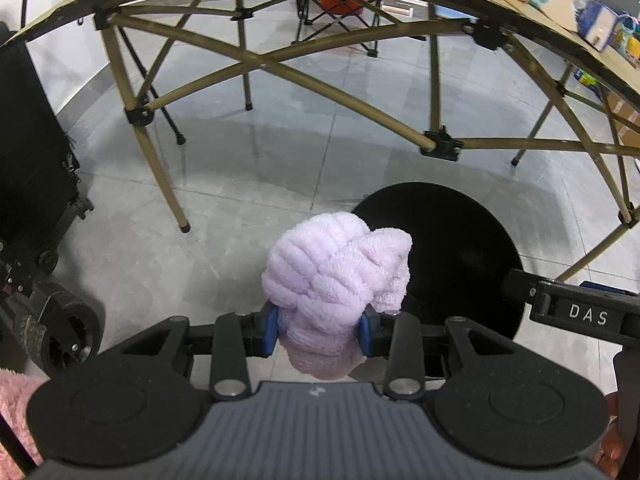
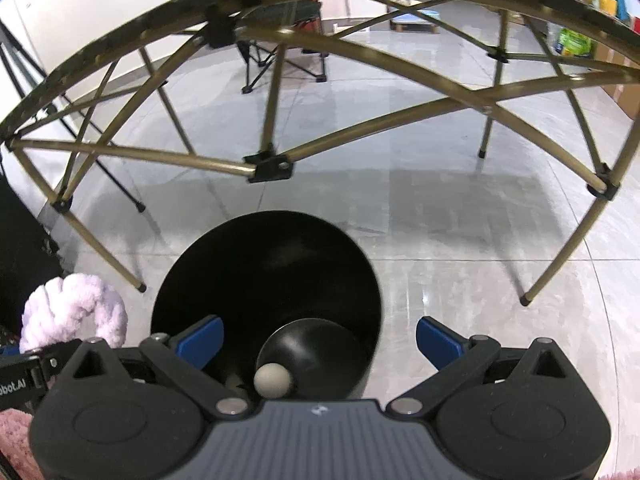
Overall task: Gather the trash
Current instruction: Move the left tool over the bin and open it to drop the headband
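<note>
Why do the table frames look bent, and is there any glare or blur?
Left wrist view: fisheye bows the tan folding table frame; the fluffy lilac towel in the left gripper is sharp. Right wrist view: glossy grey floor tiles show glare; the black round bin interior is dark under the right gripper.

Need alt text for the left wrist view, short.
The left gripper clamps a fluffy lilac knotted plush cloth between its blue fingers, above grey floor tiles. A round black bin stands just right of the cloth, with a tan folding table frame beyond.
</note>
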The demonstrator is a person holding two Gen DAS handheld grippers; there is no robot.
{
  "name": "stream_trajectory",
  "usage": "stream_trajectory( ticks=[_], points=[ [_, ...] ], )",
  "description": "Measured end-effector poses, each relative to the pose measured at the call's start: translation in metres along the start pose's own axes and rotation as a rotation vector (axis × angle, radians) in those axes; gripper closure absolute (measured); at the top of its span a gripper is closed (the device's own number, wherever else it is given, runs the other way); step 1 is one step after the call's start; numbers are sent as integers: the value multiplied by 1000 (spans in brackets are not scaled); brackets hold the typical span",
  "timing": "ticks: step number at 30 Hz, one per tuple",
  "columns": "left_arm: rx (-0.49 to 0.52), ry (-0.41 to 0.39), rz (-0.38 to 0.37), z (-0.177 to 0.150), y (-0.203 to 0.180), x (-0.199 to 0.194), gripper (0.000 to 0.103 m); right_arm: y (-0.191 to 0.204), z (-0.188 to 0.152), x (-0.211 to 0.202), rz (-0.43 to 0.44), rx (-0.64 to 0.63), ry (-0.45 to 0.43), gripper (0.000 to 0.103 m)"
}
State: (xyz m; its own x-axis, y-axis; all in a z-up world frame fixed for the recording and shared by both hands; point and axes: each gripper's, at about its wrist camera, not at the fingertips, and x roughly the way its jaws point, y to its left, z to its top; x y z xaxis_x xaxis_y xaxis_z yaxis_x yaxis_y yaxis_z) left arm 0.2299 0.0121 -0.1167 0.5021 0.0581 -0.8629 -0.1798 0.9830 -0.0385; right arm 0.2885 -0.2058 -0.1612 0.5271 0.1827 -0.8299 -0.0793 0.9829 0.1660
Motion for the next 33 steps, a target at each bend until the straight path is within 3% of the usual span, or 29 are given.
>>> stream_trajectory(
  ticks=[17, 33],
  points=[
    [91, -1, -55, 4, -63, 4, 66, -67, -13, -20, -52, 141, -56, 0],
    [136, 42, -76, 5, -100, 19, 66, -103, -23, -27, -80, 221, -73, 0]
  ],
)
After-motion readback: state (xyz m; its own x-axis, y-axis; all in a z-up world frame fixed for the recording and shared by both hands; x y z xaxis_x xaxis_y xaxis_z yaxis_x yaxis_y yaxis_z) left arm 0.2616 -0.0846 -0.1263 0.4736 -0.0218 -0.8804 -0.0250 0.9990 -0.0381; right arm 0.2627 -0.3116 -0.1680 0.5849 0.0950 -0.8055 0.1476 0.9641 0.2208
